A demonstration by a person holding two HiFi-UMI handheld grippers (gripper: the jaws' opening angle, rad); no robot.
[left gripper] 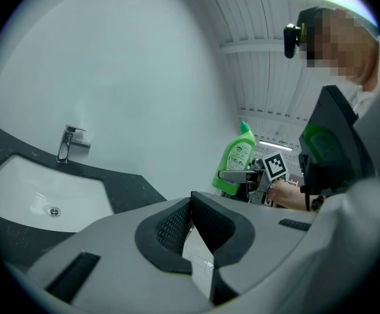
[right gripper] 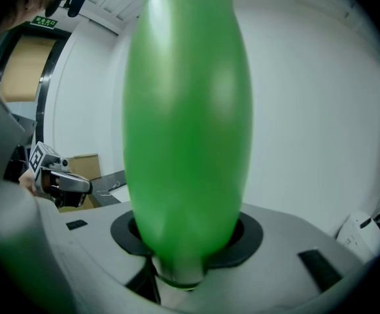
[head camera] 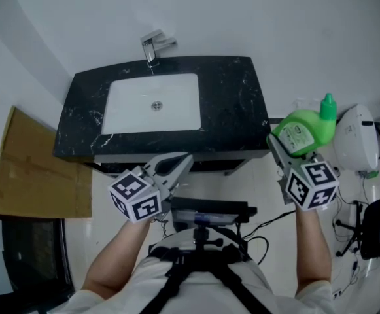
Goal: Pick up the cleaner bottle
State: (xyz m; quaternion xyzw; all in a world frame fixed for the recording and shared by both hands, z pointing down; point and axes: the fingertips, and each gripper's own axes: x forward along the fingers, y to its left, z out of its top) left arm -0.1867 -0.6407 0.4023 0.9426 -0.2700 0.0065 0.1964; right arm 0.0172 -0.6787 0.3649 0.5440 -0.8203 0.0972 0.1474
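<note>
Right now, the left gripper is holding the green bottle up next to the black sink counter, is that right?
Not quite: it is the right gripper that holds the green bottle up next to the black sink counter. The left gripper is shut and empty. The head view shows it.

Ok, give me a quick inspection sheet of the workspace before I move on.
Surface: black marble counter with a white sink basin and a chrome faucet.
Job's things: green cleaner bottle, held in the air to the right of the counter.
Clutter: flat cardboard lying left of the counter.
Grippers: right hand-held gripper shut on the bottle, low on its body; left hand-held gripper shut, nothing between its jaws.
Cables: black cables trailing low at the right.
Surroundings: white walls; white rounded unit at right, kind unclear.
</note>
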